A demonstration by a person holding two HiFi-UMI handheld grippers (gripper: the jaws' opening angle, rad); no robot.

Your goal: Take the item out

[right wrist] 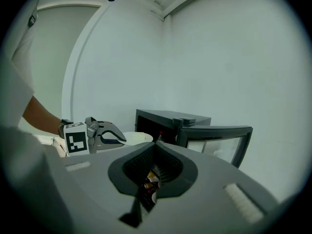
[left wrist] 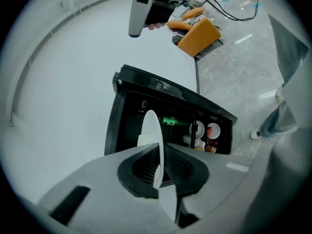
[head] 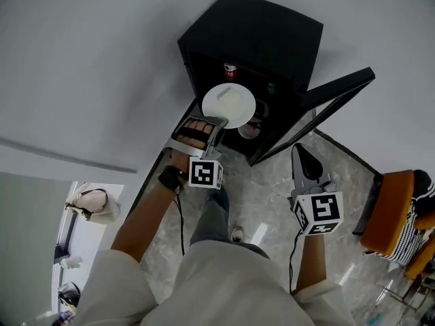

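Head view, round white plate [head: 234, 104] edge-gripped by left tongs [head: 219, 121], right tongs [head: 300, 149] closed

This looks like an office-type room: a stocked glass-door mini fridge [head: 262, 36] stands on a marble-tiled floor [head: 268, 206] against a bare white wall [head: 88, 60], with an orange chair [head: 391, 209] nearby.
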